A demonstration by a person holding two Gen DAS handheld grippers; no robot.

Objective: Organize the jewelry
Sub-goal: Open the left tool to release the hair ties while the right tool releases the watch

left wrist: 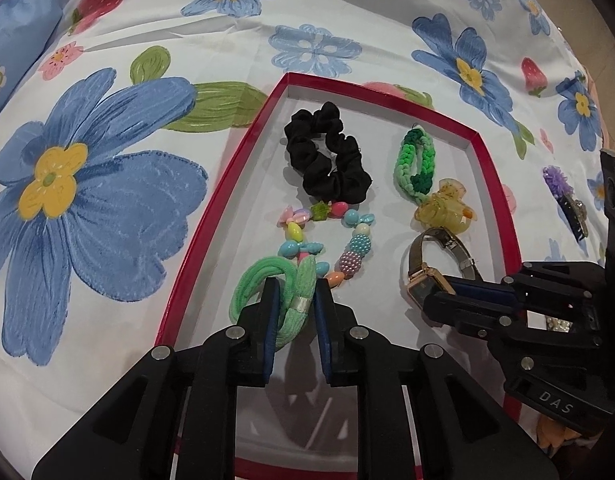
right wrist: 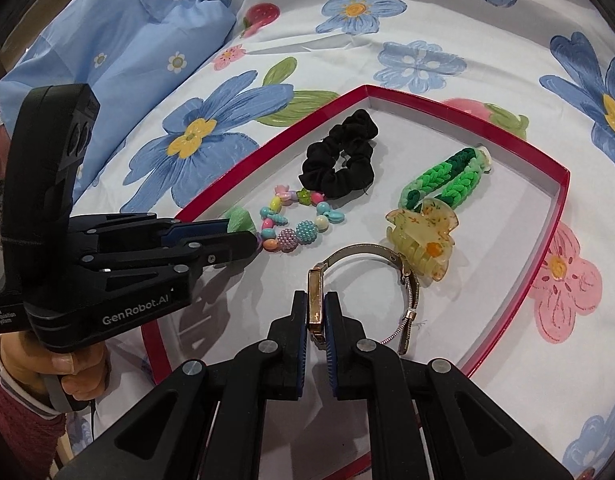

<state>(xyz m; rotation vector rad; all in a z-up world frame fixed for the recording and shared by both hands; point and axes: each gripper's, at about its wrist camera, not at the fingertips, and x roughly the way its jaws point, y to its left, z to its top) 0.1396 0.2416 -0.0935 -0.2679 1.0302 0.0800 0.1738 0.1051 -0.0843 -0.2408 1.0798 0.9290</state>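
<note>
Nearest, the right gripper (right wrist: 316,316) pinches the watch (right wrist: 317,300) by its gold case, standing on edge in the red-rimmed tray (right wrist: 547,256), long axis running near to far. At the tray's left, the left gripper (left wrist: 293,308) clamps the green hair tie (left wrist: 267,292). Farther: bead bracelet (left wrist: 327,236), yellow claw clip (left wrist: 443,206), black scrunchie (left wrist: 327,152).

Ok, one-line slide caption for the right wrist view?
Right gripper clamps the watch case inside the red tray; left gripper grips a green hair tie.

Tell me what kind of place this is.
Probably a bedroom, worked on a bed: a flower-and-strawberry printed sheet covers the soft, creased surface, a matching blue pillow lies at the far left, and the red tray of hair accessories sits directly on the sheet.
</note>
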